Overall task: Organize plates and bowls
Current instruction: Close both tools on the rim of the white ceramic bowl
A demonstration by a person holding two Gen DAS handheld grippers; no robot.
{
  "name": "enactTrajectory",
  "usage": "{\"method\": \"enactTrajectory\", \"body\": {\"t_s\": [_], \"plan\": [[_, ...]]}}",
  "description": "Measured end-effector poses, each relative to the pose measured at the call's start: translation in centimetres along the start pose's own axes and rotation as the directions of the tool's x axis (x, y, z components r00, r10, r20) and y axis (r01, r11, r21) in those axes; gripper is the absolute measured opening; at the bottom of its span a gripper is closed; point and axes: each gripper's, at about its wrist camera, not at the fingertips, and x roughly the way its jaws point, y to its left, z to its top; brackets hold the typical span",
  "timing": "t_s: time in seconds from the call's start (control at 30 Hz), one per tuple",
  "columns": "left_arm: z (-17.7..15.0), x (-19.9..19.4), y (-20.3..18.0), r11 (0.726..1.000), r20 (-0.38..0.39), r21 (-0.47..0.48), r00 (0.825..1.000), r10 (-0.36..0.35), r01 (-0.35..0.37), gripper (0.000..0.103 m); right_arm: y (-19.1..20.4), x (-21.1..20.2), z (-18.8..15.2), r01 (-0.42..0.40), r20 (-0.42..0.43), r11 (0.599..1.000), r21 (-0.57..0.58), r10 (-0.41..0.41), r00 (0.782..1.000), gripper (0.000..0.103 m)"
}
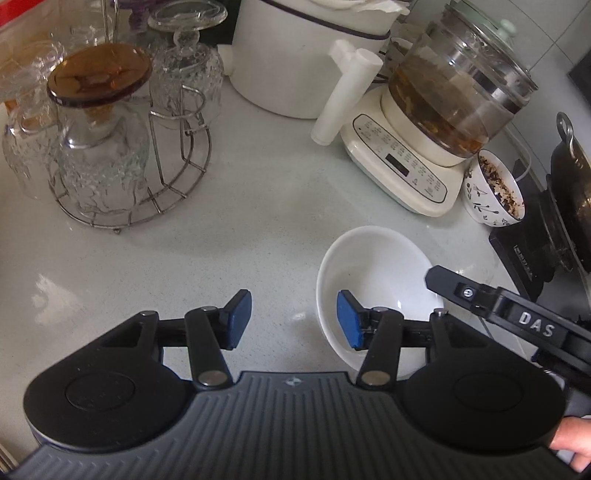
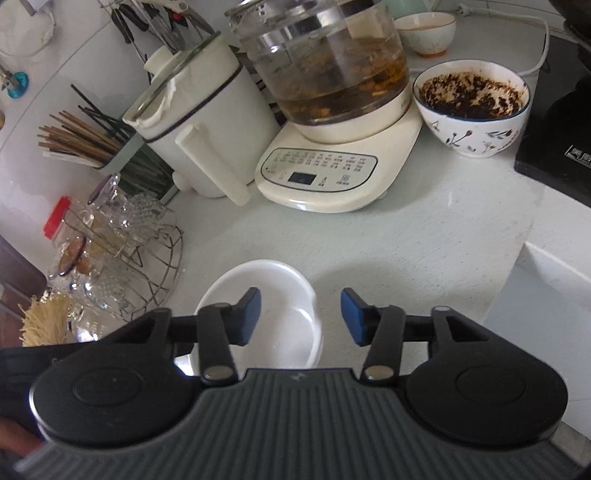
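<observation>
A plain white bowl [image 1: 373,273] sits empty on the pale counter. My left gripper [image 1: 293,319] is open just left of it, with the right blue pad [image 1: 349,321] over the bowl's near rim. The same bowl shows in the right wrist view [image 2: 273,295], where my right gripper [image 2: 301,317] is open above its right rim, the left pad [image 2: 251,314] over the bowl. The right gripper's black arm [image 1: 517,314] shows in the left wrist view at the bowl's right. A flower-patterned bowl [image 2: 471,107] with dark residue stands far right.
A glass kettle on a cream base [image 2: 325,147], a white pot with a handle [image 2: 199,125], a wire rack of upturned glasses [image 1: 107,147], a chopstick holder [image 2: 85,140], a small bowl [image 2: 426,31] and a black stove [image 1: 546,236] ring the counter.
</observation>
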Motion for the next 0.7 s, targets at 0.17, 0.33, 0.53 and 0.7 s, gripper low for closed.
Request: {"method": "enactTrajectory", "body": {"t_s": [0.17, 0.33, 0.53, 0.7], "plan": [[-0.2, 0.8, 0.4, 1.0, -0.017, -0.006, 1.0, 0.005, -0.005, 0.054, 0.3, 0.9, -0.1, 0.015, -0.026, 1.0, -0.01, -0.015, 1.0, 0.034], [-0.3, 1.2, 0.2, 1.0, -0.023, -0.008, 1.0, -0.017, 0.017, 0.033, -0.2, 1.3, -0.4, 0.031, -0.051, 0.999, -0.02, -0.032, 0.998, 0.019], [-0.2, 1.4, -0.5, 0.999, -0.018, -0.006, 0.998, -0.053, 0.053, 0.008, -0.7, 1.4, -0.7, 0.013, -0.075, 1.0, -0.014, -0.014, 0.997, 0.01], [-0.2, 0.9, -1.0, 0.998, -0.005, -0.002, 0.998, -0.057, 0.057, 0.007, -0.4, 0.7, -0.8, 0.014, -0.061, 0.999, -0.033, -0.016, 0.998, 0.008]]}}
